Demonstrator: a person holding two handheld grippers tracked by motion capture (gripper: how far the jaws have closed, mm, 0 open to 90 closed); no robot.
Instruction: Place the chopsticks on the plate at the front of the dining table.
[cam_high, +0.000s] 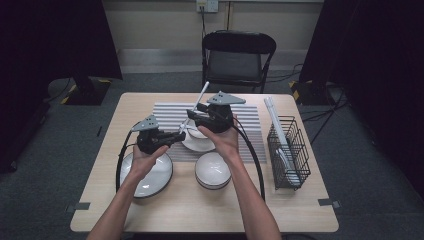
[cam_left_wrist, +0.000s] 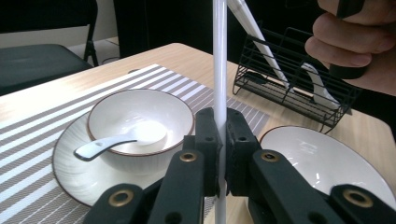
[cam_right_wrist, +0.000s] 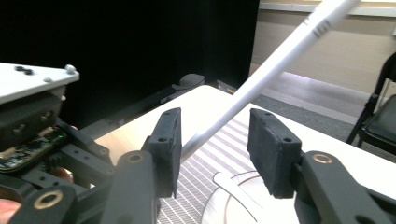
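Left gripper (cam_left_wrist: 219, 154) is clamped on a white chopstick (cam_left_wrist: 219, 56), pads pinching it low on the shaft, stick standing upright just in front of the small bowl (cam_left_wrist: 140, 123), which I'll use as reference. Right gripper (cam_right_wrist: 215, 154) sits around the same chopstick higher up, jaws parted with a gap on both sides, pads not pressing, so only the left one carries it. From the high view the chopstick (cam_high: 196, 106) rises out of the left gripper (cam_high: 176, 136) and slants up and away over the far side of the small bowl (cam_high: 198, 141), past the right gripper (cam_high: 192, 114). A white spoon (cam_left_wrist: 119, 142) lies inside that bowl, and the bowl sits on a plate (cam_left_wrist: 70, 163) on the striped mat (cam_left_wrist: 28, 135). The wire basket (cam_high: 287, 150), well right of the bowl, holds another white chopstick and a spoon. Risks as I read it: single pinch near one end of a long smooth stick, so it can pivot in the pads and swing down into the bowl, knocking the spoon. If the right jaws close off-centre they will lever the stick against the left grip and twist it out. If the left lets go first, the stick falls onto the bowl rim or plate
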